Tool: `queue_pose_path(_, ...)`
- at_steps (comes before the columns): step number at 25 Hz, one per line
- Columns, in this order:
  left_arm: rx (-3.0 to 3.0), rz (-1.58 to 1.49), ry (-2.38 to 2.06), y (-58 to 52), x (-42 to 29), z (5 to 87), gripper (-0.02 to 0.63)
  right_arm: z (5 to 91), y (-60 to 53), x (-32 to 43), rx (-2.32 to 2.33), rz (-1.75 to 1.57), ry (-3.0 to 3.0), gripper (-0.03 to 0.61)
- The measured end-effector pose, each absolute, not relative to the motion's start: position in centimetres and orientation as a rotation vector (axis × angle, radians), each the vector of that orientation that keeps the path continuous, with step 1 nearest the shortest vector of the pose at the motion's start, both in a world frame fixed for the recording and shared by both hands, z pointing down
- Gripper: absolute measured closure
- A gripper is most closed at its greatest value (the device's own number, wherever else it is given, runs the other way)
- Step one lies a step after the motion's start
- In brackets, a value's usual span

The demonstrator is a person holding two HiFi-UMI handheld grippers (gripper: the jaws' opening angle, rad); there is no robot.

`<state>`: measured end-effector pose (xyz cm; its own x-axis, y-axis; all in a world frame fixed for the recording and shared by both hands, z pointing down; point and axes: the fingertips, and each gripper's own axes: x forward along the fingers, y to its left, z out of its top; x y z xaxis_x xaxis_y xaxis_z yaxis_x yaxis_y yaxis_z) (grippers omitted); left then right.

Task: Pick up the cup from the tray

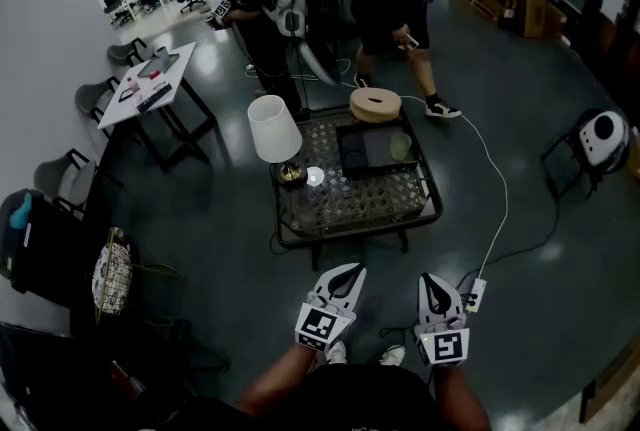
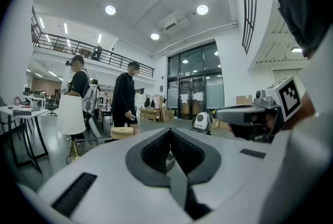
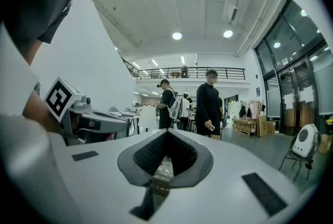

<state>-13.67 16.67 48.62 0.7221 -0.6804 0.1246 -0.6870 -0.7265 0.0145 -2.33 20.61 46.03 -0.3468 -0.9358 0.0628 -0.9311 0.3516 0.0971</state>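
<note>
Your cup (image 1: 400, 147) was a pale, greenish thing, too small to tell whether it stood upright, and it sat inside the dark rectangular tray (image 1: 362, 151), against its right side. That tray lay flat on the far half of the mesh-topped table (image 1: 340, 211), toward the table's right edge.

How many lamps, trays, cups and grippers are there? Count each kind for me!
lamp: 1
tray: 1
cup: 1
grippers: 2, the left gripper and the right gripper
Total: 5
</note>
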Motion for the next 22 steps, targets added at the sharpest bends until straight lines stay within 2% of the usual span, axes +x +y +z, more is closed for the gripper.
queue_pose_path(22,2.865,0.175,-1.135,18.5,-12.5,47.9,0.604,45.3,22.2,-0.6,1.809,-0.025,-2.487,0.571)
